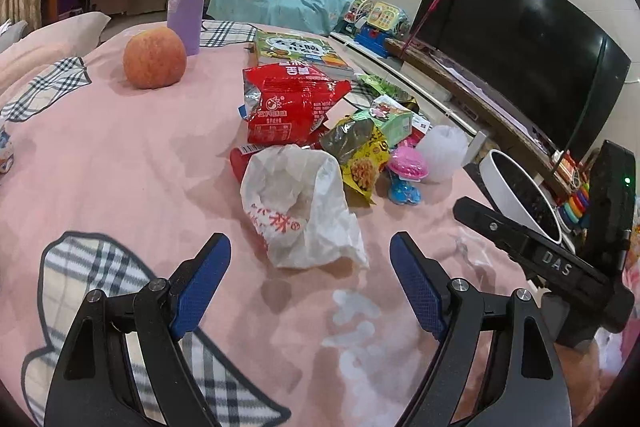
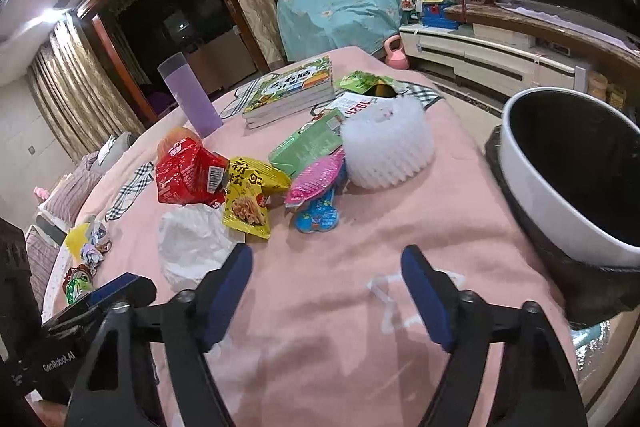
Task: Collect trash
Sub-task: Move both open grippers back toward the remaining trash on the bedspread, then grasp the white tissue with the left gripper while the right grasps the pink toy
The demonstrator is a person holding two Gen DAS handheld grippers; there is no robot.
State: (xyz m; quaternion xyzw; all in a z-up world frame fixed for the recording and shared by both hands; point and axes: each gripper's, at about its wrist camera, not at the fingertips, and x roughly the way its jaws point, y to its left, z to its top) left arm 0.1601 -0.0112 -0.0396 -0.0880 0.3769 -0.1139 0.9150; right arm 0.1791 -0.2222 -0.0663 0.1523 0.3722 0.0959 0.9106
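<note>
Two tools in view, both angled down over pink fleecy blanket (image 1: 120, 163). Left tool (image 1: 310, 253) gaped wide, empty; crumpled white plastic bag (image 1: 298, 203) lay just ahead between its blue ribbed pads (image 1: 200, 283), not touched. Beyond bag: glossy red foil packet (image 1: 288, 103), creased yellow snack wrapper (image 1: 362, 155), pink blister pack (image 1: 406, 163), frilly white foam net (image 1: 442, 147). Right tool (image 2: 326, 265) also spread apart, nothing between pads; white bag at its left, round white bin (image 2: 560, 183) with dark liner at its right.
</note>
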